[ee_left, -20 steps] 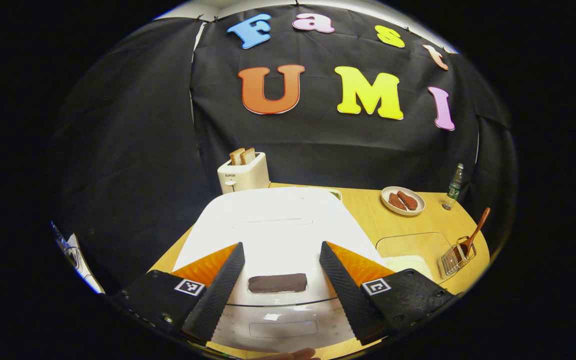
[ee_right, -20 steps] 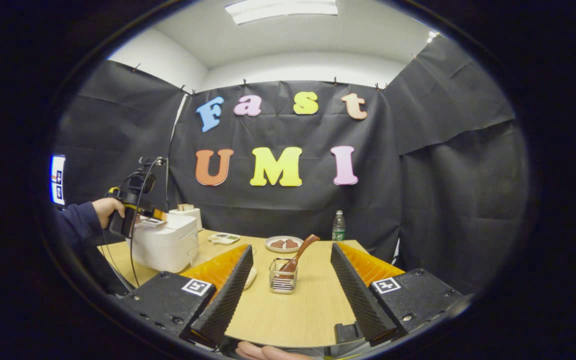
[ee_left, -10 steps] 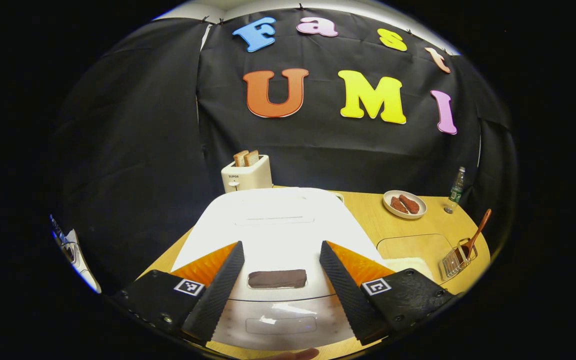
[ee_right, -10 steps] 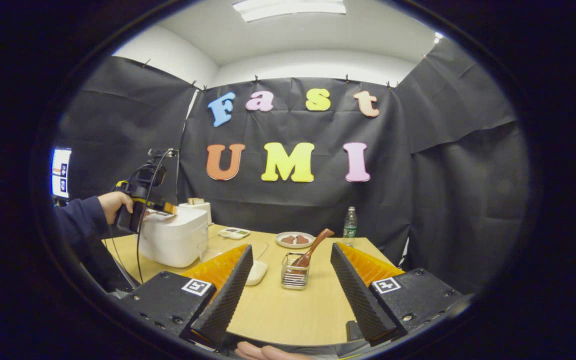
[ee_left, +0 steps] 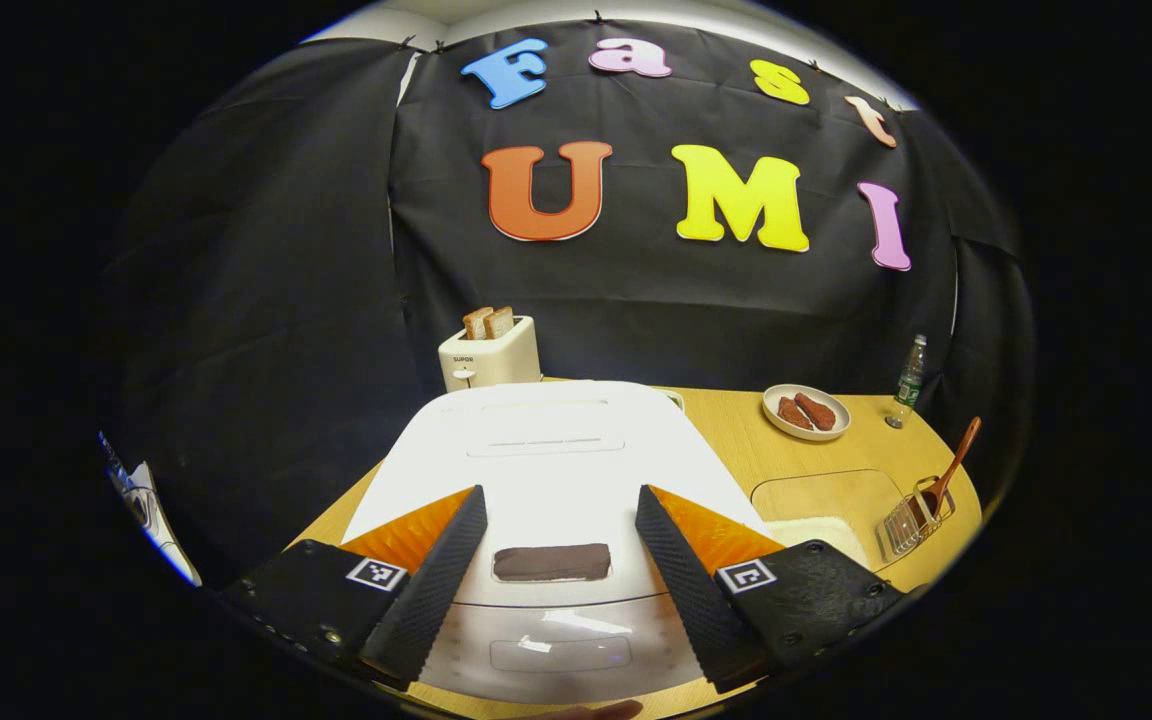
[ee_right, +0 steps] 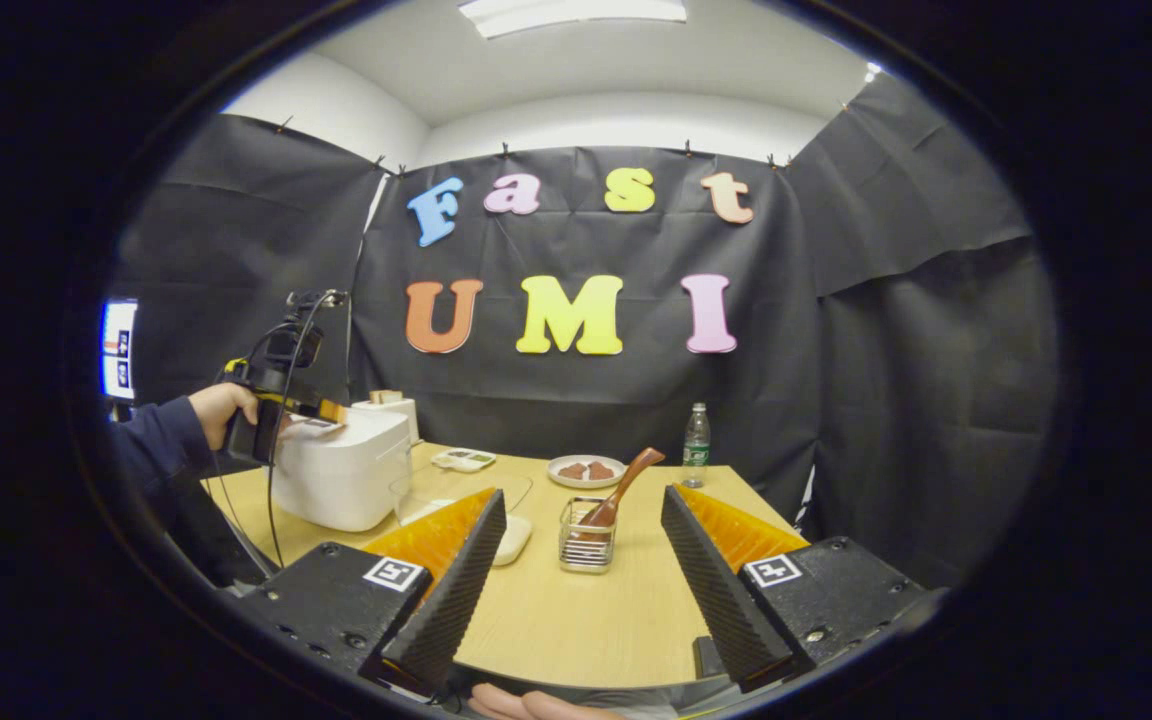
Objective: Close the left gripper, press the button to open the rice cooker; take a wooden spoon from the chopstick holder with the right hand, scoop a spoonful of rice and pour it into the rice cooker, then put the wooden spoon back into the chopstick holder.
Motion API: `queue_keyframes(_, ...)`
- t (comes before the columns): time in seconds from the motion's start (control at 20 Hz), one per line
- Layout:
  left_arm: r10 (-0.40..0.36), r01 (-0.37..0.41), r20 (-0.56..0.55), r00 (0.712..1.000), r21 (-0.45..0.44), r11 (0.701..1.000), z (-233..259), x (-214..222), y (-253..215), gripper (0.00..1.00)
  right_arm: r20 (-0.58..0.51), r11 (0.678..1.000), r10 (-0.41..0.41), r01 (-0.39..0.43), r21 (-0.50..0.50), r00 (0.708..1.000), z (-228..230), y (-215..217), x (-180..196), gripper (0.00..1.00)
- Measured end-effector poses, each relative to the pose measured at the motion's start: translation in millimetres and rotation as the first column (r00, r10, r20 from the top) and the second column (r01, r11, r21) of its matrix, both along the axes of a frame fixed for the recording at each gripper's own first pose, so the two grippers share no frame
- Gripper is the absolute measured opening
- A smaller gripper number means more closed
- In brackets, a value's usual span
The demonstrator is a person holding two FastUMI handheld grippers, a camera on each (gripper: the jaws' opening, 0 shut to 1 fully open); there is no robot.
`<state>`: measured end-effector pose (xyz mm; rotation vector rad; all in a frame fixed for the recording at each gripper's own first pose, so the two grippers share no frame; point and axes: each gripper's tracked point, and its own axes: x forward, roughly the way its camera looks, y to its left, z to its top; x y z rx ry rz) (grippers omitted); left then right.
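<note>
Here we hold the left gripper [ee_left: 556, 570] over the closed rice cooker [ee_left: 546, 460], jaws spread astride its dark button [ee_left: 551, 562]. Our right gripper [ee_right: 581, 575], jaws also spread, faces the wooden spoon [ee_right: 619, 488] in the chopstick holder [ee_right: 587, 546] on the surface [ee_right: 586, 620].

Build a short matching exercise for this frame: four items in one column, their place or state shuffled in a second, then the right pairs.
1. wooden spoon
2. rice cooker
3. left gripper
4. water bottle

A. lid closed
B. standing in the wire chopstick holder
C. upright at the table's far edge
D. open, fingers either side of the dark button

Pairs: 1-B, 2-A, 3-D, 4-C
</note>
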<state>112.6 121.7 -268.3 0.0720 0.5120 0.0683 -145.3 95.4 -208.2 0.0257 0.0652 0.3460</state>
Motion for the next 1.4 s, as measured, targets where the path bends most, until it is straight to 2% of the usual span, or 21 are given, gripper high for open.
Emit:
queue_keyframes(0.2, -0.011, 0.013, 0.032, 0.999, -0.057, 0.998, 16.5, -15.6, -10.4, 0.93, 0.007, 1.0, -0.016, 0.016, -0.015, 1.0, 6.8, -0.9, 7.8, 1.0)
queue_keyframes(0.25, -0.015, 0.018, 0.052, 0.999, -0.056, 0.998, 22.9, -19.5, -13.9, 0.94, 0.014, 0.999, -0.029, 0.029, -0.018, 0.999, 10.9, -3.9, 11.8, 0.96)
queue_keyframes(0.55, -0.058, 0.059, 0.156, 0.986, -0.004, 0.998, 58.6, -57.9, -40.8, 0.95, 0.035, 0.995, -0.102, 0.102, -0.005, 0.994, 32.8, -20.2, 26.4, 1.0)
queue_keyframes(0.75, -0.076, 0.074, 0.177, 0.981, 0.02, 0.997, 75.0, -98.2, -55.7, 0.95, 0.056, 0.992, -0.123, 0.123, -0.001, 0.991, 49.3, -24.5, 29.0, 1.0)
queue_keyframes(0.9, -0.086, 0.088, 0.237, 0.968, 0.003, 0.996, 99.8, -130.3, -65.6, 0.95, 0.07, 0.993, -0.116, 0.117, -0.018, 0.991, 57.2, -25.4, 29.5, 0.97)
queue_keyframes(1.05, -0.071, 0.08, 0.287, 0.955, -0.02, 0.997, 119.3, -156.8, -68.3, 0.96, 0.084, 0.989, -0.147, 0.149, -0.021, 0.986, 65.0, -35.9, 31.5, 1.0)
queue_keyframes(1.4, -0.037, 0.062, 0.409, 0.912, -0.048, 0.997, 156.6, -204.2, -72.2, 0.95, 0.033, 0.987, -0.161, 0.16, 0.028, 0.986, 76.1, -45.3, 27.1, 1.0)
